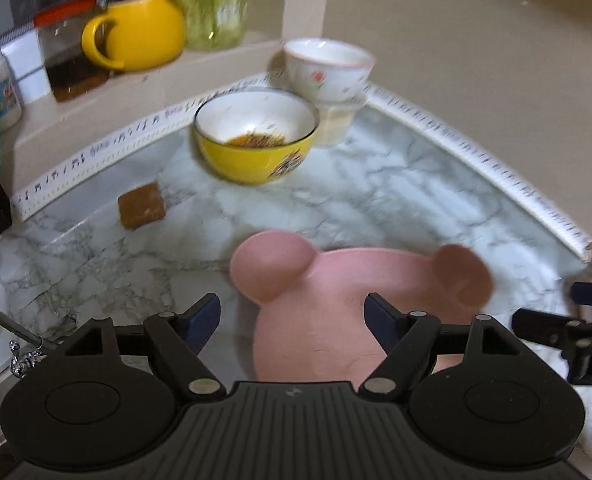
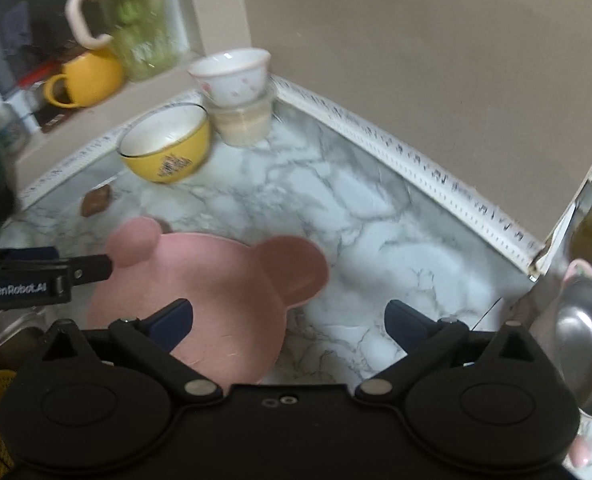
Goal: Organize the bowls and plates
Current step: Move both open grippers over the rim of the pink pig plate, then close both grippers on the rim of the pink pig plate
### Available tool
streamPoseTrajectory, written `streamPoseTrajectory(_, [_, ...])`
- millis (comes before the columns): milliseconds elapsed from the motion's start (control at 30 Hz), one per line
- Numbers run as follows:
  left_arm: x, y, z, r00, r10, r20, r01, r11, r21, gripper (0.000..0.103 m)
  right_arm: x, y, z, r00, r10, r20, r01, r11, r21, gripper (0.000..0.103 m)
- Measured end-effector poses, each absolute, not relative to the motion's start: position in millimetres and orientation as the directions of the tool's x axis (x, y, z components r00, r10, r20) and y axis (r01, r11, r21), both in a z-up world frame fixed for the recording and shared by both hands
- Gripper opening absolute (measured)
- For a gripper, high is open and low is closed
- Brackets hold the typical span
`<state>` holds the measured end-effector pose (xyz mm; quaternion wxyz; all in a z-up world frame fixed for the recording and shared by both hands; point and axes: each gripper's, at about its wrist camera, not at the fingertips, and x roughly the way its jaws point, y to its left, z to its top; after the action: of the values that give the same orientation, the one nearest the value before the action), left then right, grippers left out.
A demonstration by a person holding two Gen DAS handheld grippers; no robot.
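The pink bear-shaped plate [image 1: 336,320] lies flat on the marbled desk [image 1: 376,200], its long axis running away from the cameras, both round ears aimed at the yellow bowl [image 1: 256,140] (food residue inside) and stacked white bowls [image 1: 328,68] in the corner. Left gripper [image 1: 294,316] fingers stand wide over the plate, gripping nothing; right gripper [image 2: 290,322] fingers are spread fully, empty.

The only wording that can be read is "GenRobot.AI", in pale letters on the black body of the left claw [image 2: 110,265], which reaches in from the left edge of the right wrist view. In the left wrist view the right claw [image 1: 544,312] enters from the right edge with only a fragment of a pale letter showing, too cut off to read. The yellow bowl [image 2: 168,148] carries a dark printed pattern on its side and the white trim strip [image 1: 496,160] along the counter a row of dark marks, both too blurred to read.
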<state>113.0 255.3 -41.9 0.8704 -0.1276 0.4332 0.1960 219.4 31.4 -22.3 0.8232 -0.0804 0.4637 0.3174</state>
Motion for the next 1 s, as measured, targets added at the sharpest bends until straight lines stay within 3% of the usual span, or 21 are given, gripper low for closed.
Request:
streamPoseTrajectory(200, [124,268,-71,0.488,0.206,-0.848,-0.471,0.880,-0.057,0.079,233,39,-48,0.309,0.408,-0.859,-0.563,0.806,0.180,0.099])
streamPoseTrajectory(433, [129,267,-85,0.459,0.222,-0.861,-0.479,0.877,-0.029,0.079,234,44,-68,0.246,0.389,-0.888,-0.568,0.800,0.192,0.076])
streamPoseTrajectory(667, [132,264,-90,0.446,0.228,-0.865,-0.478,0.878,-0.015,0.077,234,48,-75,0.209,0.391,-0.896,-0.572,0.792,0.212,0.061])
streamPoseTrajectory(1000, [134,261,-92,0.429,0.190,-0.883,-0.469,0.882,-0.038,0.039,235,48,-76,0.205,0.397,-0.895,-0.568,0.792,0.222,0.042])
